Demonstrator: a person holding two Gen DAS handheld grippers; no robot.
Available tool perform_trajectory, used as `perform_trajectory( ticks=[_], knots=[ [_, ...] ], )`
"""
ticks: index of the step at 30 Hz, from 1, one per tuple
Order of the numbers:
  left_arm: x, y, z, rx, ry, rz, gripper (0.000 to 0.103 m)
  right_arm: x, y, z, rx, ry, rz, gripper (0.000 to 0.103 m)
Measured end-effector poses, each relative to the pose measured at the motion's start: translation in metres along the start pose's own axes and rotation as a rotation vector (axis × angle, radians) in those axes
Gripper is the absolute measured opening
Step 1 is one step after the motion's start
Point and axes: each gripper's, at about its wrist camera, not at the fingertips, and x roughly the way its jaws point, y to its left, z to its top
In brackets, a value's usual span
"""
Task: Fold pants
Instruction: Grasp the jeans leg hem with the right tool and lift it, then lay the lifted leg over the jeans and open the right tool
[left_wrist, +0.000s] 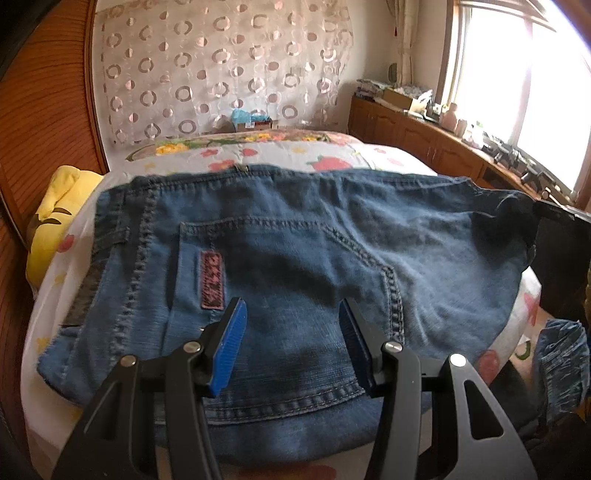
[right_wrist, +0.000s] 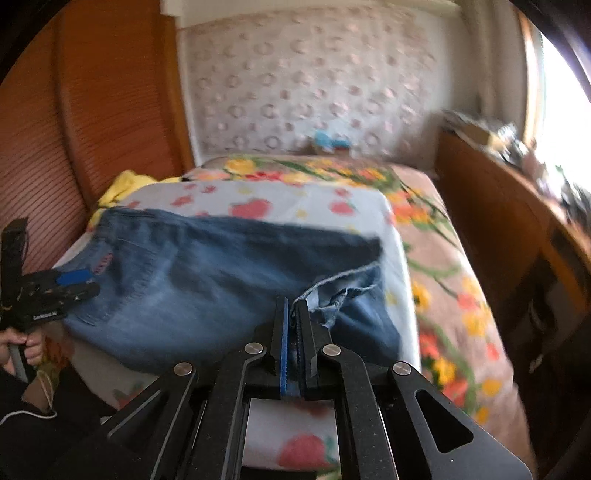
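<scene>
Blue jeans (left_wrist: 295, 229) lie folded across the bed with the back pocket and its pink patch (left_wrist: 212, 280) facing up. My left gripper (left_wrist: 291, 306) hovers open just over the pocket area, and its blue pads (left_wrist: 229, 343) touch no cloth. In the right wrist view the jeans (right_wrist: 203, 266) stretch from left to centre. There my right gripper (right_wrist: 293, 303) is shut on the frayed leg end (right_wrist: 332, 295), with denim pinched between the pads and lifted slightly. The left gripper (right_wrist: 75, 282) shows at the far left of that view, held by a hand (right_wrist: 26, 347).
The bed has a white strawberry-print sheet (left_wrist: 258, 151) over a flowered cover (right_wrist: 443, 277). A yellow cushion (left_wrist: 62, 206) lies at the left against a ribbed wooden wall (left_wrist: 48, 110). A cluttered wooden cabinet (left_wrist: 424, 133) runs along the right under a bright window.
</scene>
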Motion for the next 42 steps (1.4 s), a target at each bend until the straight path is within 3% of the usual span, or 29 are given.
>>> perform_trajectory(
  ticks=[12, 18, 20, 26, 34, 42],
  knots=[
    [-0.052, 0.041, 0.004, -0.072, -0.093, 0.032, 0.052, 0.0, 0.136, 0.099, -0.246, -0.127, 0.252, 0.001],
    [-0.069, 0.062, 0.002, -0.103, -0.118, 0.059, 0.052, 0.013, 0.179, 0.118, -0.289, -0.119, 0.349, 0.001],
    [-0.071, 0.067, 0.001, -0.111, -0.118, 0.057, 0.052, 0.022, 0.185, 0.116, -0.309, -0.1, 0.336, 0.02],
    [-0.064, 0.062, 0.001, -0.112, -0.104, 0.033, 0.052, 0.033, 0.167, 0.105, -0.273, -0.074, 0.312, 0.037],
    [-0.046, 0.03, -0.001, -0.055, -0.058, -0.034, 0.052, 0.044, 0.111, 0.059, -0.173, 0.001, 0.228, 0.049],
    [-0.025, -0.007, -0.001, 0.023, -0.007, -0.115, 0.052, 0.067, 0.068, 0.012, -0.07, 0.102, 0.169, 0.051]
  ],
)
